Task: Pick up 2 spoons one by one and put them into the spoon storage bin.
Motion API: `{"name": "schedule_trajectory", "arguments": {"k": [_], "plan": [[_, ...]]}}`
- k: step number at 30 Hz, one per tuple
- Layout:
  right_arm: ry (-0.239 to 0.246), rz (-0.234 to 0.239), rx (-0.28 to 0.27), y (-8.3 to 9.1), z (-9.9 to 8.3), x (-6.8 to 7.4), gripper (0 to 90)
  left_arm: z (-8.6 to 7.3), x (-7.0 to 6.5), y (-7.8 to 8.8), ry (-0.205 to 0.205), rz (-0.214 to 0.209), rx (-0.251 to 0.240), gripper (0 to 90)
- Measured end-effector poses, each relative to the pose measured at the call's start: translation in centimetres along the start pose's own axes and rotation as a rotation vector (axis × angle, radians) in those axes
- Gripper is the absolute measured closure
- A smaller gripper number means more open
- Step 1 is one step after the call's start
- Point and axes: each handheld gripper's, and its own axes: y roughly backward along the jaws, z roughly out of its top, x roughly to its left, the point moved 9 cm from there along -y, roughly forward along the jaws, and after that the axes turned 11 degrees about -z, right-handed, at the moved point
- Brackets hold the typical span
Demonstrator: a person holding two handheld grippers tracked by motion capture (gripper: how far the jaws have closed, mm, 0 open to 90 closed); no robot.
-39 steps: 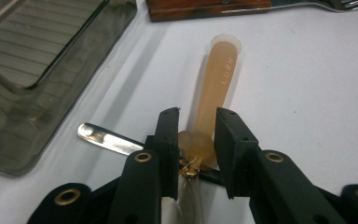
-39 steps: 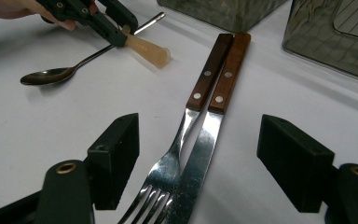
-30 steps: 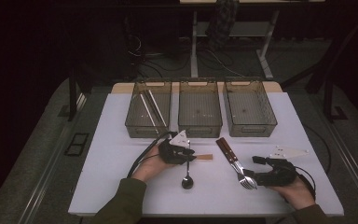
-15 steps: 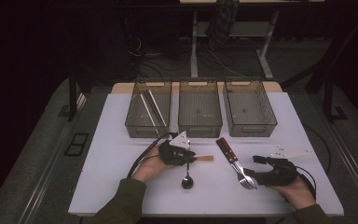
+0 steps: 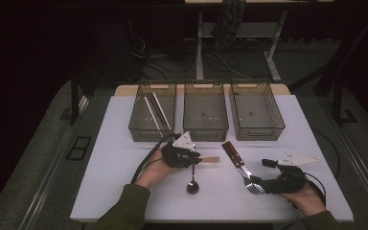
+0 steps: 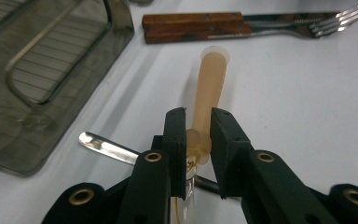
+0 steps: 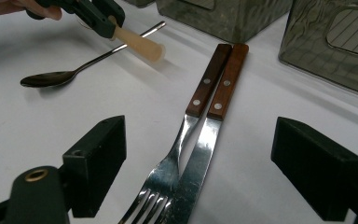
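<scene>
My left gripper (image 5: 197, 158) is shut on a tan plastic handle (image 5: 212, 159) and holds it just over the white table; the jaws pinch its near end (image 6: 209, 88). A steel spoon (image 5: 191, 184) lies below it, its stem (image 6: 105, 147) passing under the jaws. A wood-handled fork (image 7: 177, 154) and knife (image 7: 209, 135) lie side by side to the right (image 5: 237, 163). My right gripper (image 5: 261, 173) stands open astride their metal ends. Its jaws have just been opening, with fork and knife between them untouched (image 7: 198, 172).
Three smoky clear bins stand in a row at the back: the left one (image 5: 139, 129) holds long thin sticks, the middle (image 5: 206, 132) and right (image 5: 258, 132) look bare. The table's front edge (image 5: 211, 218) runs close to both forearms.
The right gripper's jaws stand a little wider around the fork and knife. The left gripper keeps hold of the tan handle and has barely shifted.
</scene>
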Motion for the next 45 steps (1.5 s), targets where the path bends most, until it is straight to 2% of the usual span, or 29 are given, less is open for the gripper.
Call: {"name": "schedule_trajectory", "arguments": {"k": [2, 7, 16, 21, 26, 37, 45], "plan": [[-0.005, -0.001, -0.005, -0.2, 0.0, 0.0, 14.3, 0.2, 0.0, 0.3, 0.005, 0.003, -0.012, 76.4], [-0.001, -0.003, -0.001, -0.6, -0.2, -0.1, 14.2, 1.0, 0.1, 1.1, 0.023, 0.015, -0.05, 76.4], [-0.003, -0.008, -0.002, -0.7, -0.2, 0.0, 14.2, 2.5, 0.3, 2.0, 0.039, 0.063, -0.07, 76.4], [0.0, -0.01, -0.004, -0.7, -0.3, -0.2, 14.2, 3.2, 0.4, 2.4, 0.033, 0.054, -0.085, 76.4], [-0.011, -0.013, -0.005, -0.7, -0.3, -0.4, 14.2, 4.2, 1.0, 2.6, 0.032, 0.055, -0.106, 76.4], [-0.017, -0.014, -0.004, -0.9, -0.3, -0.5, 14.3, 5.6, 2.4, 3.0, 0.027, 0.048, -0.117, 76.3], [-0.02, -0.017, -0.008, -0.7, -0.3, -0.6, 14.2, 7.4, 4.3, 3.2, 0.014, 0.068, -0.118, 76.2]]}}
